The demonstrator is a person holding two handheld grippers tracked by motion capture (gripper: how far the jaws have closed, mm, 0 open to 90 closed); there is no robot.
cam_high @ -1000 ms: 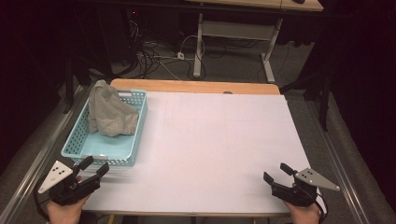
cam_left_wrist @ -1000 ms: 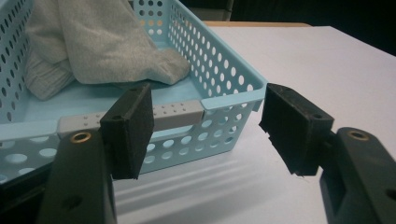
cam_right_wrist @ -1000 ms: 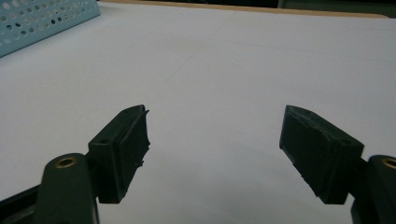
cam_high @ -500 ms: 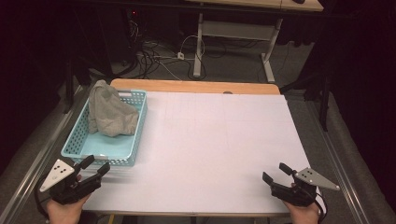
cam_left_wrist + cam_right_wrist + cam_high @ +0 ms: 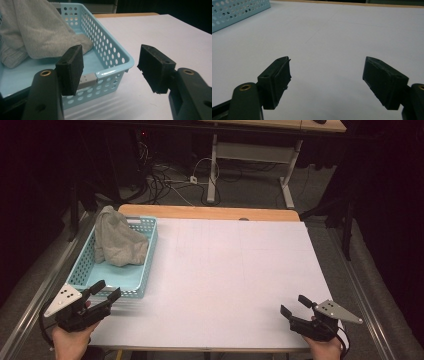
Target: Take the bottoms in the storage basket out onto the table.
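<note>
Counter (image 5: 240, 280): white sheet across the top, bare in the middle — likely kept free as working room.
Basket (image 5: 145, 265): light blue, perforated, at the left edge of the counter, within easy reach of the left arm.
Towel (image 5: 117, 242): grey, crumpled, heaped in the far end of the basket.
Left hand-held gripper (image 5: 106, 290): released, jaws spread, just beside the basket's near corner — probably poised to reach in.
Right hand-held gripper (image 5: 295, 306): released, holding nothing, low over the near right corner.
</note>
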